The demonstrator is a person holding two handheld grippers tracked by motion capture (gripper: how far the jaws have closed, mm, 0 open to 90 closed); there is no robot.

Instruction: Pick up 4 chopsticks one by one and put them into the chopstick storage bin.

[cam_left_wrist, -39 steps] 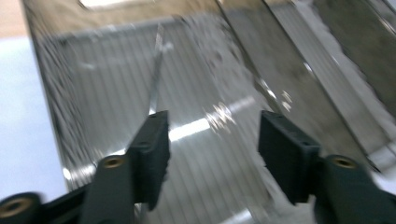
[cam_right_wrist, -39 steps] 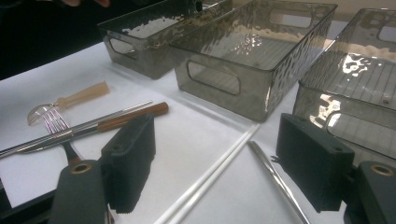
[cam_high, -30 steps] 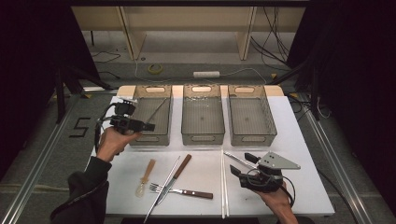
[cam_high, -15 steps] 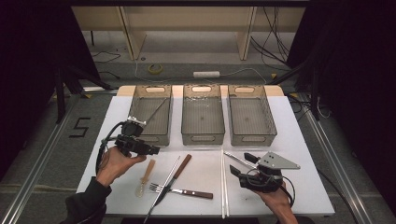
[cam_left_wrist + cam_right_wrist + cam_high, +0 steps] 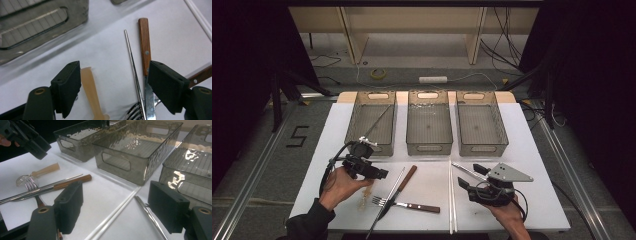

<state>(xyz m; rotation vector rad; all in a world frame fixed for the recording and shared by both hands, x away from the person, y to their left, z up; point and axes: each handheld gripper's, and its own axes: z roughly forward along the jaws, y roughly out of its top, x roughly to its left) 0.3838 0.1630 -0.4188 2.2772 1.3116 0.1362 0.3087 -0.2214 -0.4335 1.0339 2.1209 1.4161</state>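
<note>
While the right gripper (image 5: 467, 176) rests spread on the table (image 5: 537, 210), the left gripper (image 5: 113, 87) hovers, jaws spread, over a beige spoon (image 5: 92, 92).

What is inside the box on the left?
The left box holds one thin metal stick, leaning slantwise from its floor toward the far right corner. The rest of its floor looks bare, though the near wall hides a little strip of the bottom.

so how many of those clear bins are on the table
3, in a row along the table's far side: left bin with a thin metal rod inside, middle bin, right bin. None looks hidden.
</note>
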